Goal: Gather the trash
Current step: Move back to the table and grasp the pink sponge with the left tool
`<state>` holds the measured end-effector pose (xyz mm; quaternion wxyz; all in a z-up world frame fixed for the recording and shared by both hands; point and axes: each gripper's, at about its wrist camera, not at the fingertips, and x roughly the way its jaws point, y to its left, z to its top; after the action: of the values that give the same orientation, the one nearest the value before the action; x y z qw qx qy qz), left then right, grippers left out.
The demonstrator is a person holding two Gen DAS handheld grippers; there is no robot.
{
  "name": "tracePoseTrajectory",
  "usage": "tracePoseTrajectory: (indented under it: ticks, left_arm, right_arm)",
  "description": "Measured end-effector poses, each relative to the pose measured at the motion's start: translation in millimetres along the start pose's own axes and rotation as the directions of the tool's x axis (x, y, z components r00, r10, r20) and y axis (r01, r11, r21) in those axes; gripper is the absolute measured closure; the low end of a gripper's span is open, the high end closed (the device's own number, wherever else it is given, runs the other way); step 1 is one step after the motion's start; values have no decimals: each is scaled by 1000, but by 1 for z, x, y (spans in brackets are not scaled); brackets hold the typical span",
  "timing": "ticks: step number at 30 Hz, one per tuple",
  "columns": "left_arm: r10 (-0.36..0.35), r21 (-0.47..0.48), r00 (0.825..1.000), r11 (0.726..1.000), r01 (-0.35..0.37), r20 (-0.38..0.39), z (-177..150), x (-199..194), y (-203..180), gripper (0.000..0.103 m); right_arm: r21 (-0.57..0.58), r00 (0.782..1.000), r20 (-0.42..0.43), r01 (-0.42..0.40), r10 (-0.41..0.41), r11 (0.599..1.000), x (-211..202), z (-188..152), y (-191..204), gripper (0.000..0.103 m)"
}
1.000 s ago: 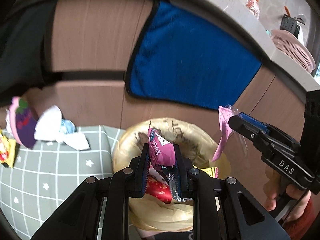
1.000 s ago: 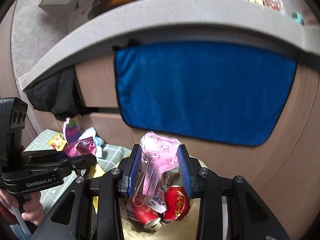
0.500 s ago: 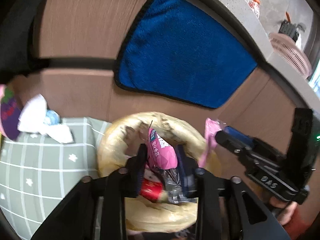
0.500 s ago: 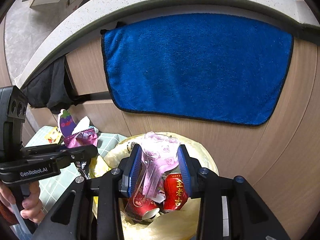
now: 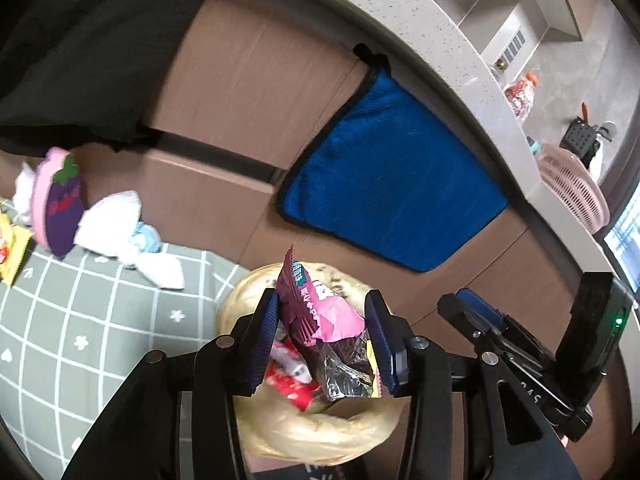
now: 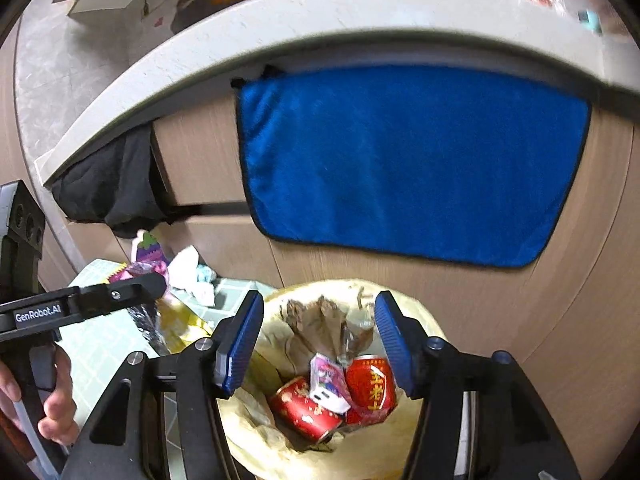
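My left gripper [image 5: 326, 340] hangs over the yellow-lined trash bin [image 5: 240, 300]. Its jaws are opening, and a magenta snack wrapper [image 5: 320, 312] still stands between the blue pads, leaning on the left one. My right gripper [image 6: 318, 340] is over the same bin [image 6: 424, 328]; its jaws are opening with nothing between them. The pink panda wrapper [image 6: 328, 380] lies in the bin on two red cans [image 6: 372, 384]. The right gripper [image 5: 468, 308] also shows at the right of the left wrist view.
On a green checked cloth [image 5: 80, 320] to the left of the bin lie crumpled white tissue [image 5: 116, 224], a purple eggplant packet [image 5: 60, 208] and a yellow packet [image 5: 12, 248]. A blue towel [image 5: 392, 200] hangs on the cabinet behind. A pink basket [image 5: 572, 188] sits on the counter.
The right jaws opened and the pink panda wrapper dropped into the bin. The left jaws widened around the magenta wrapper, and the left gripper rolled and shifted over the bin.
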<state>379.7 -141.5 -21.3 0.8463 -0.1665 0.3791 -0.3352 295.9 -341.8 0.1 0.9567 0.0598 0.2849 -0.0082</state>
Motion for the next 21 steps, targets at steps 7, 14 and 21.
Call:
tracePoseTrajectory:
  ticks: [7, 14, 21]
  left_arm:
    - [-36, -57, 997, 998, 32, -71, -7, 43, 8, 46]
    - [88, 14, 991, 996, -87, -96, -22, 53, 9, 42]
    - [294, 119, 945, 943, -311, 143, -10, -21, 15, 42]
  right_arm:
    - [26, 999, 17, 48, -48, 999, -7, 4, -16, 44]
    - [55, 999, 4, 53, -53, 997, -4, -3, -30, 44]
    - [61, 999, 23, -26, 24, 998, -7, 3, -14, 43]
